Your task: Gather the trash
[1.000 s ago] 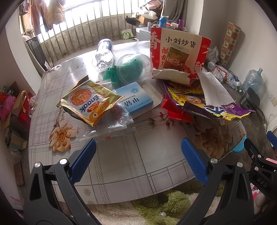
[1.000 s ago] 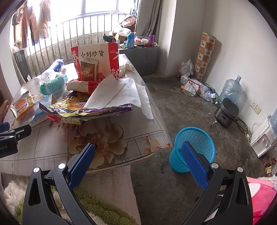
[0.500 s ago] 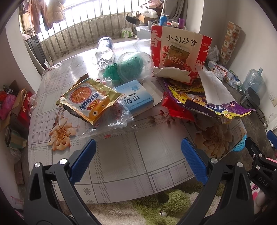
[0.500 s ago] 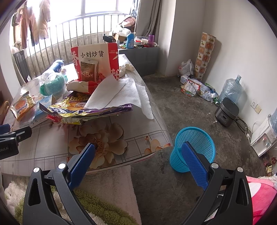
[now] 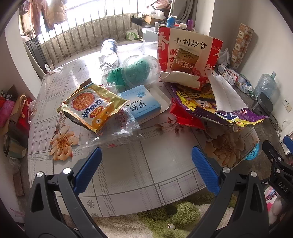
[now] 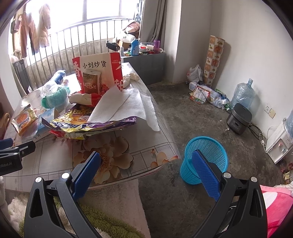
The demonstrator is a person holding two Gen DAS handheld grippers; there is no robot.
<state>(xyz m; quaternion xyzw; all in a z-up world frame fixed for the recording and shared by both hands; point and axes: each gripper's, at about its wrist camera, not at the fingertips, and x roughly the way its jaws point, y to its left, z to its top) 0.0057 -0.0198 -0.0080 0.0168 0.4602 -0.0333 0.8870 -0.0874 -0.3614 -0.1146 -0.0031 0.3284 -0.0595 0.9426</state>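
I see my left gripper [image 5: 145, 159] spread wide and empty at lower centre; the snack wrapper [image 5: 91, 108] lies at centre left; my right gripper [image 6: 146, 164] also spread, the blue basket [image 6: 205, 157] at centre right.

The blue basket [image 5: 251, 152] is mostly hidden behind the bench [image 5: 128, 174] edge at lower right; small print on the blue box [image 5: 142, 105] is unreadable.

Daylight floods through the barred window [image 6: 95, 11], blowing it out. Glare whitens the table [image 5: 86, 65]. Fisheye edges bend, perhaps slightly soft.
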